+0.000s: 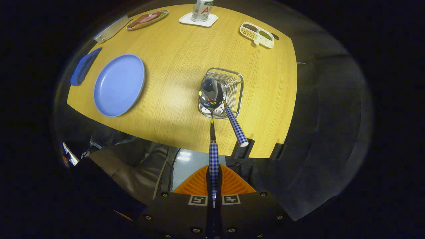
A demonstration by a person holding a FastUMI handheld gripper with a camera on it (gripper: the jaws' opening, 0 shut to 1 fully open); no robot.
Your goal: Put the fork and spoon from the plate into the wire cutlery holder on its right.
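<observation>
A wooden table (172,66) takes up the upper middle of the frame, seen from above. On its left part lies a blue plate (119,85), bare, with a folded blue cloth (83,66) just left of it at the table edge. Right of centre stands the wire holder (229,87), well apart from the plate. Inside it a fork (236,127) leans with its checked handle sticking out toward the lower right, its head hidden in the basket. The spoon (211,96) hangs bowl-first over the holder's near left corner; whether the bowl touches the wire I cannot tell. Its checked handle runs straight down to the bottom centre of the frame, where the gripper (214,186) is closed on it, both fingers (232,184) pressing the handle from either side.

Along the far edge, at the top of the frame: an oval dish (147,19) with food at upper left, a grey flat bar (111,30) beside it, a can (202,10) on a white coaster (198,20) at top centre, and a divided tray (257,35) of beans at upper right. A person's sleeve (132,166) shows at lower left, below the table edge.
</observation>
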